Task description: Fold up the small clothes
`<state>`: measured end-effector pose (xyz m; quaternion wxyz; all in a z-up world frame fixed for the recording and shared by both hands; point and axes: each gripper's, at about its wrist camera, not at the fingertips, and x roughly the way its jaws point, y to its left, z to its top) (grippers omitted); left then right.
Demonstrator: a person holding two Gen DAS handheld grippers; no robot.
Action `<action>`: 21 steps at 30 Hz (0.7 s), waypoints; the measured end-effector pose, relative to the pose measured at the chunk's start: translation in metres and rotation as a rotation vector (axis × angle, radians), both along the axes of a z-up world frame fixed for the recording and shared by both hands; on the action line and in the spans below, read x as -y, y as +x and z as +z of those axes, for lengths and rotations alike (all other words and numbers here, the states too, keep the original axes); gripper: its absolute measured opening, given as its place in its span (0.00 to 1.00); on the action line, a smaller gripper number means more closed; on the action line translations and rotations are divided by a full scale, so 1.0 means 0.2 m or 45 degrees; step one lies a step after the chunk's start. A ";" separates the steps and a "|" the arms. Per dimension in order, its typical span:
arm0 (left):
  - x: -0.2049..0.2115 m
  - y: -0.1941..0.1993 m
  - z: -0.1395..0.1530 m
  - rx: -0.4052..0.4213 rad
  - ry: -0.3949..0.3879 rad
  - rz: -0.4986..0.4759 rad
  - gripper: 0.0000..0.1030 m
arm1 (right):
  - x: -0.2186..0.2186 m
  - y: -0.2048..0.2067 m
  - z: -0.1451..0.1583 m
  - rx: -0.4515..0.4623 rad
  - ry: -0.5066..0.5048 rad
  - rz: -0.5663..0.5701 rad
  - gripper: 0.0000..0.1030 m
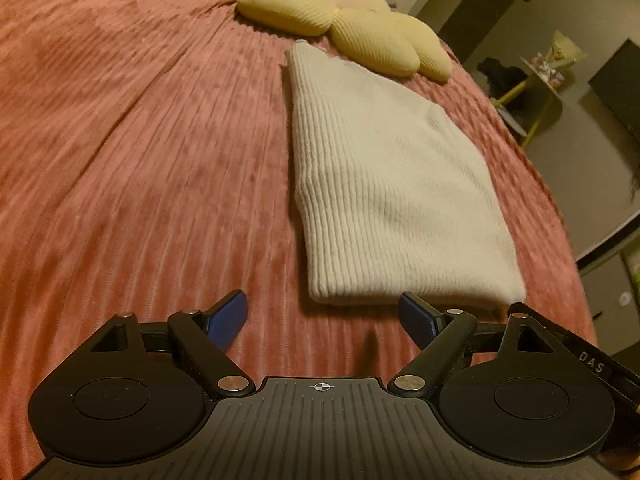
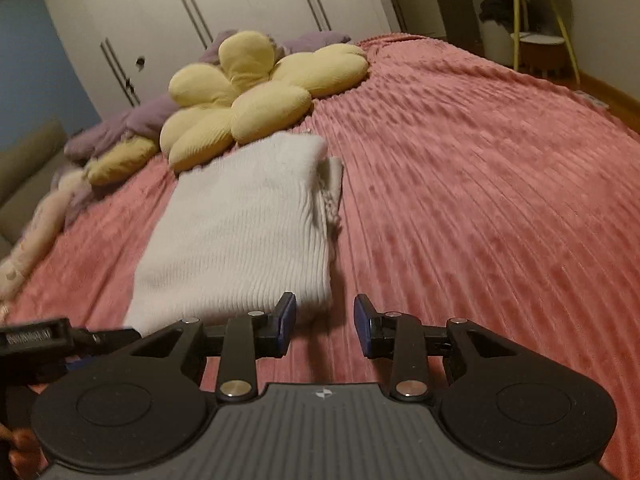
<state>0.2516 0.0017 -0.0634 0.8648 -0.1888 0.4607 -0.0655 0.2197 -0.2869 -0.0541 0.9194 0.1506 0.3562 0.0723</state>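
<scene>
A white ribbed knit garment (image 1: pixel 384 184) lies folded into a flat oblong on the pink ribbed bedspread (image 1: pixel 140 160). My left gripper (image 1: pixel 322 314) is open and empty, just short of the garment's near edge, with its right finger close to that edge. In the right wrist view the same garment (image 2: pixel 248 232) lies ahead to the left on the bedspread (image 2: pixel 480 200). My right gripper (image 2: pixel 325 318) is open and empty near the garment's near right corner, not touching it.
A yellow flower-shaped cushion (image 1: pixel 320 4) lies just beyond the garment; it also shows in the right wrist view (image 2: pixel 248 92). Purple and pale bedding (image 2: pixel 120 132) lies at the left. A small round side table (image 2: pixel 536 20) stands past the bed's far edge.
</scene>
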 end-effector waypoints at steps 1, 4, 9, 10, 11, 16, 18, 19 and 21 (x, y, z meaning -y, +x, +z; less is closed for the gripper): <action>0.01 0.00 0.00 0.004 0.023 -0.006 0.85 | -0.01 -0.01 0.00 0.001 -0.022 0.013 0.30; 0.03 -0.01 0.00 0.005 0.090 -0.029 0.85 | -0.03 -0.01 0.01 0.009 -0.044 0.032 0.30; 0.09 0.02 -0.02 0.029 0.289 -0.017 0.85 | -0.09 -0.01 0.04 0.025 -0.098 0.076 0.30; 0.08 0.03 -0.03 0.022 0.294 -0.002 0.85 | -0.10 0.00 0.04 0.028 -0.106 0.076 0.30; 0.07 0.03 -0.03 0.024 0.281 0.020 0.85 | -0.11 0.01 0.04 0.030 -0.114 0.071 0.30; -0.02 0.01 0.00 0.015 0.255 0.067 0.86 | -0.07 0.04 0.03 0.014 -0.124 0.039 0.32; -0.08 -0.01 0.04 0.029 0.193 0.061 0.87 | -0.02 0.04 0.04 0.023 -0.064 0.034 0.36; -0.10 -0.01 0.05 0.037 0.162 0.066 0.88 | 0.00 0.05 0.05 0.028 -0.044 0.029 0.42; -0.15 0.00 0.09 0.078 0.082 0.088 0.89 | 0.05 0.07 0.06 0.036 0.000 0.023 0.49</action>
